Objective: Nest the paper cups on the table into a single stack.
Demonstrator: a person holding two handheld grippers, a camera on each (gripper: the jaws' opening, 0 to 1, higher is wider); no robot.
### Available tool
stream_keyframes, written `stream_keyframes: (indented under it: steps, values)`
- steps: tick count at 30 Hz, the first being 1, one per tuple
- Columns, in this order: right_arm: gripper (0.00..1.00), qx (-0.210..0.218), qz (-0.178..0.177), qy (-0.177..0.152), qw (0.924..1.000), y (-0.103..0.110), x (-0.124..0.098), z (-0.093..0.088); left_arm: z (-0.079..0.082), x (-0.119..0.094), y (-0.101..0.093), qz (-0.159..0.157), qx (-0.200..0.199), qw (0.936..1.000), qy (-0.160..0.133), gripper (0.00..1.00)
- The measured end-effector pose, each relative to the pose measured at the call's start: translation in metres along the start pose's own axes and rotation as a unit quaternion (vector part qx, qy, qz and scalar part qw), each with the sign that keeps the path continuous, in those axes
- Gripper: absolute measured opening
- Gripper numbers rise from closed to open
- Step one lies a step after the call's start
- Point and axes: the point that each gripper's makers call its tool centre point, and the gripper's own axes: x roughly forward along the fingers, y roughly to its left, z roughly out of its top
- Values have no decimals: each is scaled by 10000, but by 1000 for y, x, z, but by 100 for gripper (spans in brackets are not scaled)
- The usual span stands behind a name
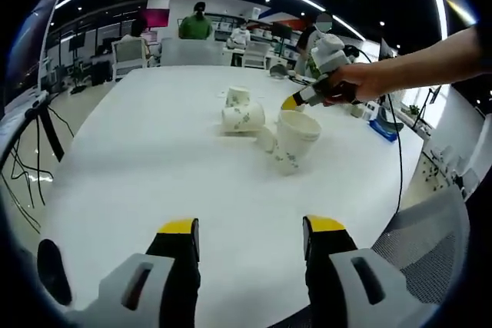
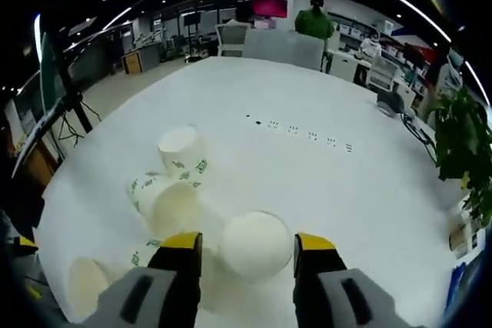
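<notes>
Several white paper cups with green print lie clustered on the white table. In the left gripper view, two lie on their sides and a larger cup stands slightly tilted, with a small one beside it. A hand holds my right gripper just above that cup's rim. In the right gripper view, the cup's open mouth sits between the wide-apart jaws of my right gripper. Other cups lie to the left. My left gripper hangs open over the near table.
A grey mesh chair stands at the table's near right edge, with a black cable hanging over it. A tripod is left of the table. A potted plant is at the far right. People and desks are far behind.
</notes>
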Motion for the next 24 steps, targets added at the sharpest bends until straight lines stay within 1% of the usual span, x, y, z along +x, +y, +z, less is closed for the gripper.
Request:
stream_keyframes:
  steps: [2, 4, 6, 8, 10, 11, 13, 16, 18, 21, 24]
  values:
    - [45, -12, -56, -4, 10000, -2, 4, 2, 1, -1, -1, 3, -10, 10000, 2, 53]
    - [37, -8, -100, -33, 9999, -3, 2, 2, 1, -1, -1, 10, -21, 10000, 19, 53]
    - [37, 48, -112, -50, 9999, -7, 5, 3, 0, -1, -2, -1, -34, 10000, 52, 53]
    - [37, 9, -98, -47, 9999, -3, 0, 2, -1, 0, -2, -2, -29, 10000, 80, 53]
    - [37, -32, -153, -61, 9999, -8, -1, 3, -1, -1, -2, -3, -31, 10000, 81, 53]
    - [37, 33, -162, -102, 9998, -7, -6, 3, -1, -1, -2, 5, -31, 10000, 81, 53]
    - [37, 72, -165, -152, 9997, -9, -9, 6, -1, -1, -1, 17, -58, 9999, 86, 53]
    - [37, -8, -162, -184, 9997, -11, -14, 7, -1, -1, -1, 4, -84, 9999, 103, 53]
    - [37, -29, -174, -230, 9996, -13, -25, 6, -2, 0, -2, -28, -54, 9999, 120, 53]
    - [37, -28, -168, -278, 9995, -16, -30, 4, -3, 1, -6, -81, 20, 9999, 152, 53]
    - [37, -122, -152, -312, 9993, -15, -45, 6, -3, 2, -5, -115, 43, 9998, 158, 53]
